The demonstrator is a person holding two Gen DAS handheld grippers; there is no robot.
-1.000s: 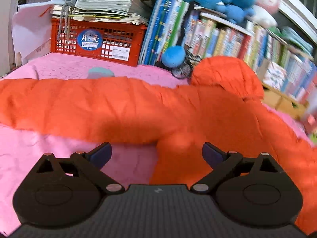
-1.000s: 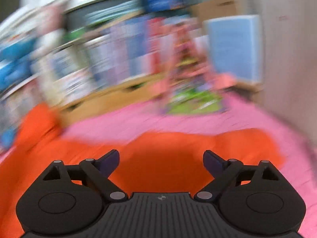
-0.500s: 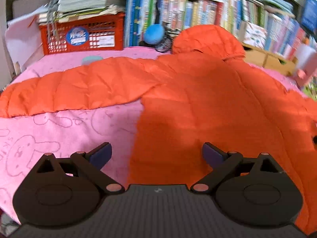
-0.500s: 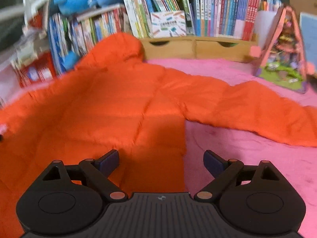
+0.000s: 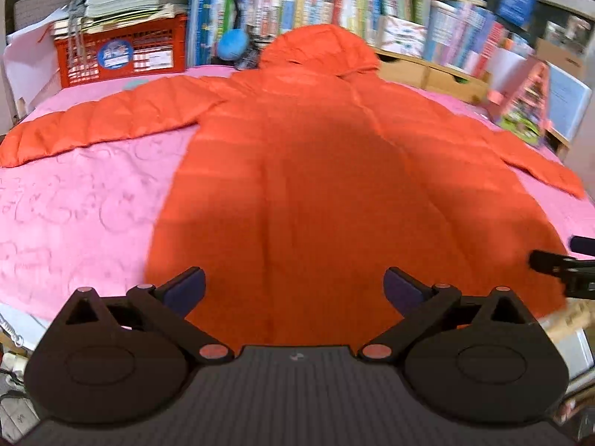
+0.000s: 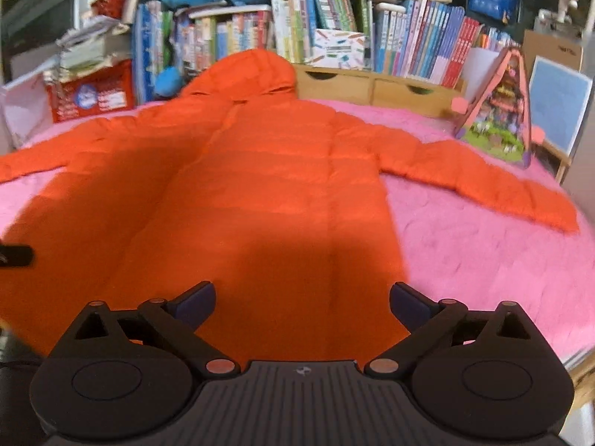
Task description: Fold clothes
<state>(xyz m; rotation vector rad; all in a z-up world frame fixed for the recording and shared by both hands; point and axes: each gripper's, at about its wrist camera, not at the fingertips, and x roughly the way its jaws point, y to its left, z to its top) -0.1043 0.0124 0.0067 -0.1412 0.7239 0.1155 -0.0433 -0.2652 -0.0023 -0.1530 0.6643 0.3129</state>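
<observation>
Now orange hooded jacket (image 5: 334, 186) lies flat, sleeves spread, on pink blanket (image 5: 74, 204), possibly bed. Left gripper (image 5: 293, 290) and right gripper (image 6: 303, 303): jaws spread, empty, above hem.

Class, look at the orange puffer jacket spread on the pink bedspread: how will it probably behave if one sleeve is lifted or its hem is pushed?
The orange puffer jacket lies flat with limp sleeves, so it is probably floppy and would drape. Its quilted, puffy panels suggest it is light for its size. Pushed, it would likely bunch up on the pink bedspread rather than slide whole.
</observation>
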